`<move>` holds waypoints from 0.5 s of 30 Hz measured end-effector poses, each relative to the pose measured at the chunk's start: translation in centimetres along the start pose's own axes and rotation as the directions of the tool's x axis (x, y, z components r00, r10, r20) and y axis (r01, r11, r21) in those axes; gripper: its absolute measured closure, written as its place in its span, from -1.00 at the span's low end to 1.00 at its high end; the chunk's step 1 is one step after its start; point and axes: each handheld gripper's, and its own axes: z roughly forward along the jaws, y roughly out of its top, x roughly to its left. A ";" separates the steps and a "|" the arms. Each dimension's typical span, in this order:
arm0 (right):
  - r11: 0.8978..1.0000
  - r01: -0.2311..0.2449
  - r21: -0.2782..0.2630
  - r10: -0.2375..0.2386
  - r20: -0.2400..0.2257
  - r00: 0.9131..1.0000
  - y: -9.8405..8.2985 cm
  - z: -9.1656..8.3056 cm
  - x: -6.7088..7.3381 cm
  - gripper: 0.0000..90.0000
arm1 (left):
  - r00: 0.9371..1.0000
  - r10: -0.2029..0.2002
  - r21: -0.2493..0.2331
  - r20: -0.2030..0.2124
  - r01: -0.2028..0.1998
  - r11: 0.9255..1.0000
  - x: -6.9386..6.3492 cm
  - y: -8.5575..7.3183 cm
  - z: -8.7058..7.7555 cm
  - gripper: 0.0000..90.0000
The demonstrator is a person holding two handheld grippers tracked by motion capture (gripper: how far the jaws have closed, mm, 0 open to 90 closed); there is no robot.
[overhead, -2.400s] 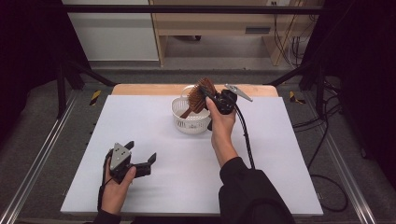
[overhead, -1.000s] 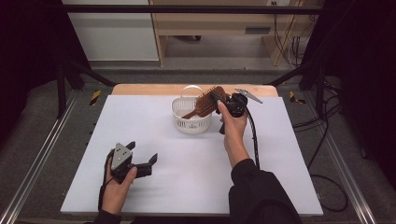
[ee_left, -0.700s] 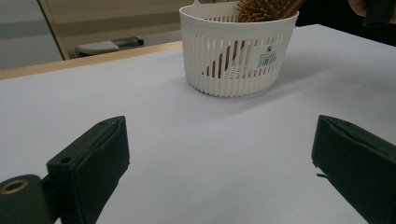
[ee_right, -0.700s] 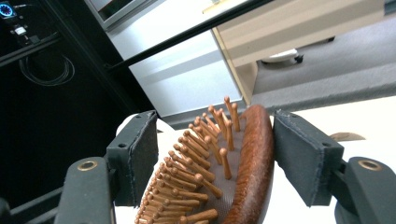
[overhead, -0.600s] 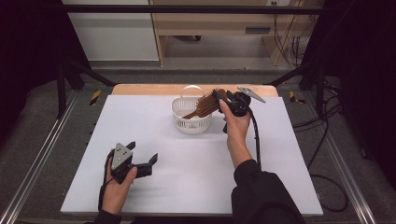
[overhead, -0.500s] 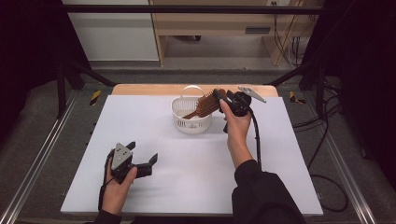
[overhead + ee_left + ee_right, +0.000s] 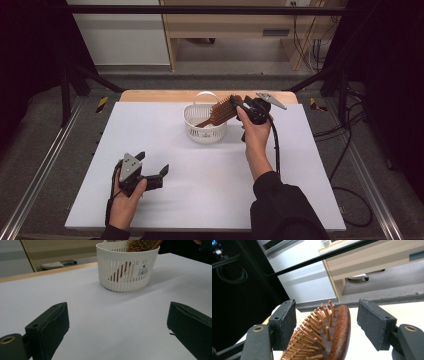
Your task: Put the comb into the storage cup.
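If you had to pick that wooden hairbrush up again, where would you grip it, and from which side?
Grip the hairbrush by its head, which sticks up over the basket rim on the right; the handle slants down inside. Come from the right with the right claw, one pad on the smooth wooden back, the other on the bristles.

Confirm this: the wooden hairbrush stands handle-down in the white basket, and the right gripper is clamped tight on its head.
Not clamped. In the right gripper view the right gripper is open: its pads stand apart from the wooden hairbrush head, which sits between them with gaps. The handle does stand down in the white basket.
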 end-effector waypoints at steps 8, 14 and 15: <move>0.998 0.069 -0.002 -0.069 0.020 0.997 0.2 -0.4 0.0 -0.29 | 1.000 0.003 -0.004 -0.004 -0.003 1.000 0.1 0.0 -0.1 -0.91; 0.994 0.109 -0.001 -0.109 0.031 0.994 0.4 -0.8 -0.1 -0.31 | 1.000 0.004 -0.004 -0.003 -0.004 1.000 0.0 0.0 -0.1 -0.91; 0.993 0.115 -0.002 -0.115 0.032 0.993 0.5 -0.9 -0.2 -0.31 | 1.000 0.004 -0.004 -0.003 -0.004 1.000 0.0 0.0 -0.1 -0.91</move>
